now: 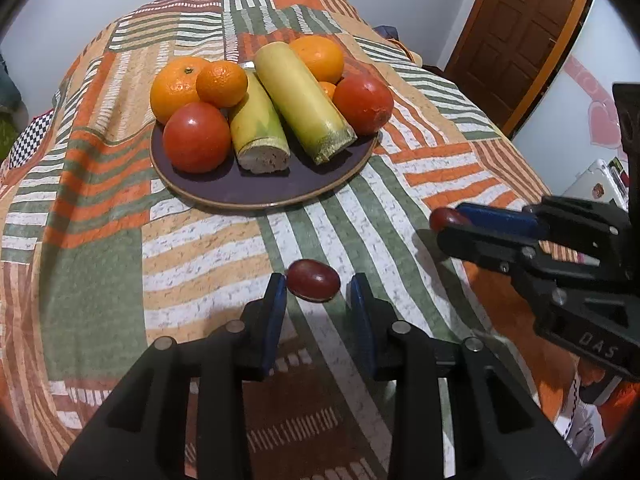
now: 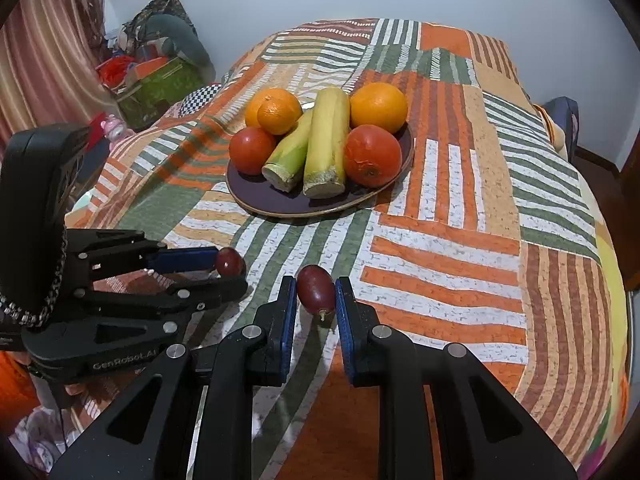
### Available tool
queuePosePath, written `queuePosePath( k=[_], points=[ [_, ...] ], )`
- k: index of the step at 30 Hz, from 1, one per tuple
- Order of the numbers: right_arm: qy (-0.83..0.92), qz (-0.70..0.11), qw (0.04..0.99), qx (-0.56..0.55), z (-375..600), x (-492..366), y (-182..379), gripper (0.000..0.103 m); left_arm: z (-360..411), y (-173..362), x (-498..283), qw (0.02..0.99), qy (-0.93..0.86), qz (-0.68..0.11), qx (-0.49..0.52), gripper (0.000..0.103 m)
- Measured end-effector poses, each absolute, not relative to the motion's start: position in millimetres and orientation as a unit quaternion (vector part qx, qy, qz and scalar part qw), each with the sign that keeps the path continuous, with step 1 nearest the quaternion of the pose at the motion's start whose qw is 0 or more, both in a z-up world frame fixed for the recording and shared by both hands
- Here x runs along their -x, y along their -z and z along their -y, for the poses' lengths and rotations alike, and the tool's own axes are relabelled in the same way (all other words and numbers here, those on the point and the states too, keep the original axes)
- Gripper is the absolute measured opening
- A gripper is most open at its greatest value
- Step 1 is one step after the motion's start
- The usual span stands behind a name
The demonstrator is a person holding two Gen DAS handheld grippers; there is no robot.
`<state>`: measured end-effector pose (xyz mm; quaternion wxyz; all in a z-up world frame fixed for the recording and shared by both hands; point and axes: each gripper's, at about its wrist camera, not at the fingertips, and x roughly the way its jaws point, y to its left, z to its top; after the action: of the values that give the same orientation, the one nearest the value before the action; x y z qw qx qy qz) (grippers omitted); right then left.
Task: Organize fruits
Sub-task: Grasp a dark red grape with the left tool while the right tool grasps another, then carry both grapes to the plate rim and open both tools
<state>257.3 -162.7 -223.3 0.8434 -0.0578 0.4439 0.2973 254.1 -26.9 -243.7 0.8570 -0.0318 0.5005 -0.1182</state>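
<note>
Black arms with ribbed blue pads make up my right claw (image 2: 316,285), and it is clenched on a dark red oval grape (image 2: 315,295), smooth and glossy, its little stem stub pointing back at me. To its left, my left claw (image 1: 318,280) is likewise clamped at the very tips on a second dark red grape (image 1: 314,286), though from its own camera the pad on the right looks barely in contact, so I judge that hold a light one. Both grapes hang just above the striped patchwork cloth (image 2: 440,240), a soft, slightly rumpled cover in orange, green and white. Farther out sits the round dark purple plate with a tan rim (image 2: 280,213). It is already crowded: two waxy red round fruits (image 2: 372,156) at the front, two yellow-green cut stalks (image 2: 326,140) with fibrous pale ends lying side by side, and dimpled oranges (image 2: 378,106) behind them. Most of the gathering looks done to me. What seems left is carrying these two grapes over to the plate and setting them into the bare strip along its near edge, where small round things could easily roll.
</note>
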Motion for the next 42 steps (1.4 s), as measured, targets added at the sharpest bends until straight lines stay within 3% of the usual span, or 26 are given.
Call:
queuePosePath(
  k=[5,24,42],
  points=[
    [-0.299,-0.444,0.843,0.057,161,-258,224,0.018,26,245,-255,0.861,0.113,-0.495,0.026,0.028],
    [-0.316,-0.421,0.847,0.067,127,-284,211,0.018,-19,205,-274,0.891,0.079,-0.444,0.046,0.028],
    [-0.331,-0.440,0.830,0.091,97,-309,234,0.018,-21,234,-315,0.879,0.086,-0.467,0.049,0.028]
  ],
)
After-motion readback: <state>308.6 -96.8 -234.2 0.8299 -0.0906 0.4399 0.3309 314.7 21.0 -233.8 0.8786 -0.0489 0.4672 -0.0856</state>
